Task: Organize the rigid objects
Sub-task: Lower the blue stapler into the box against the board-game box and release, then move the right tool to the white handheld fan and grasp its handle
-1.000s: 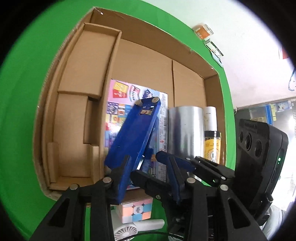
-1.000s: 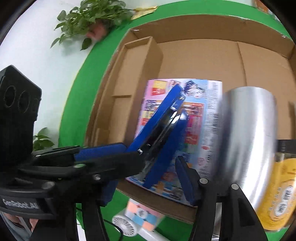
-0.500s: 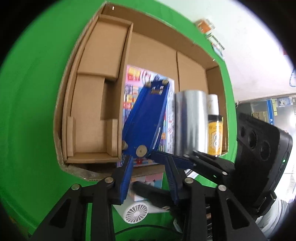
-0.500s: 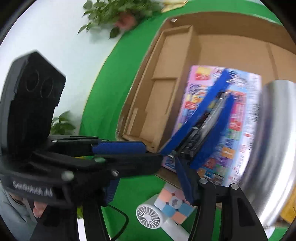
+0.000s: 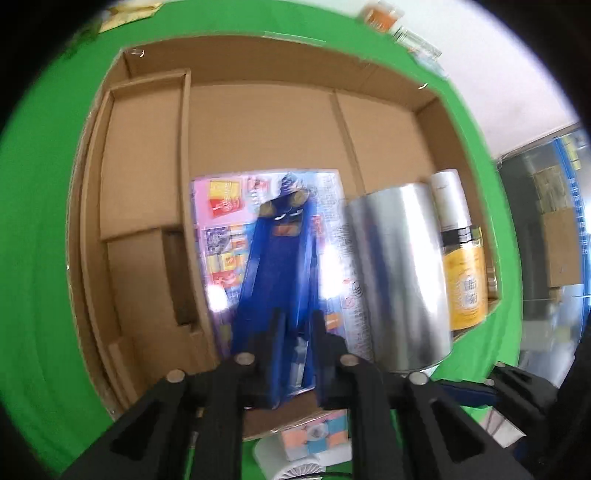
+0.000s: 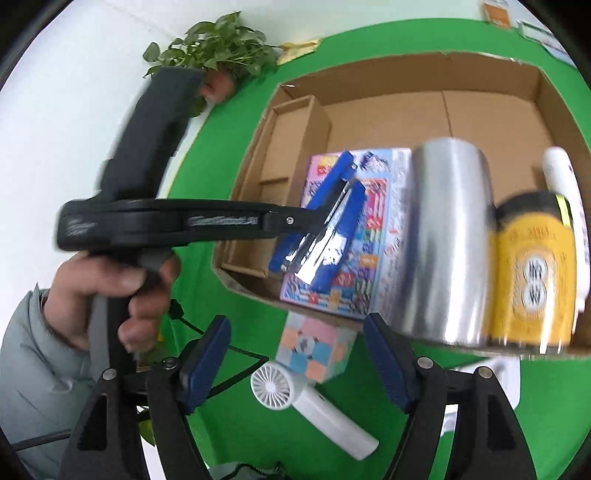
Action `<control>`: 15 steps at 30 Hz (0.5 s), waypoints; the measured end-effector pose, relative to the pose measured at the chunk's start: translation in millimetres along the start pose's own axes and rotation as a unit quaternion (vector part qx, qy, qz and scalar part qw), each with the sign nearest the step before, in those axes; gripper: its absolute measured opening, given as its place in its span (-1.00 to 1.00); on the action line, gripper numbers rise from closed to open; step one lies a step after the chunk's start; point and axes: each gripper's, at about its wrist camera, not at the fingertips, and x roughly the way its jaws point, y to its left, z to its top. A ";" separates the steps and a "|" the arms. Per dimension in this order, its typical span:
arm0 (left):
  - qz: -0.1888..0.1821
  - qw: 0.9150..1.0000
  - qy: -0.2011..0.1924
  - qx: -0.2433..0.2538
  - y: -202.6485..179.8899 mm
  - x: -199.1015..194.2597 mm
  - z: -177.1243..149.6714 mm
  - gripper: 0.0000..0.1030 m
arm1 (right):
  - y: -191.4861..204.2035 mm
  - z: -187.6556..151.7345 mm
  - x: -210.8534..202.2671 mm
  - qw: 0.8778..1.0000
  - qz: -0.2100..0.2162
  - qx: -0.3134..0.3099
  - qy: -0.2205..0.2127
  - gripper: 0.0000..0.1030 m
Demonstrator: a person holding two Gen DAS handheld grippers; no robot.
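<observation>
On green cloth (image 6: 229, 435), cardboard box (image 6: 406, 79).

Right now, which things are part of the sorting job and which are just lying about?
Part of the job:
- blue stapler, held in the left tongs over the cardboard box
- colourful flat pack, steel cup, yellow jar, white tube, all in the box
- puzzle cube and white fan, outside the box
- right tongs, open, holding nothing

Lying about:
- potted plant
- orange packet
</observation>
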 end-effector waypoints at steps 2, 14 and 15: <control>0.001 1.000 0.007 -0.021 4.9 -2.1 -0.9 -0.79 | -2.7 -5.6 -2.1 1.000 0.002 0.003 -0.001 0.42; 0.059 0.993 -0.015 -0.106 13.6 -19.4 -39.2 -0.79 | -8.5 -20.8 -13.6 0.999 -0.029 -0.035 -0.024 0.62; 0.061 0.992 -0.016 -0.106 16.7 -21.7 -40.3 -0.77 | -7.2 -27.3 -16.0 0.997 -0.039 -0.052 -0.030 0.74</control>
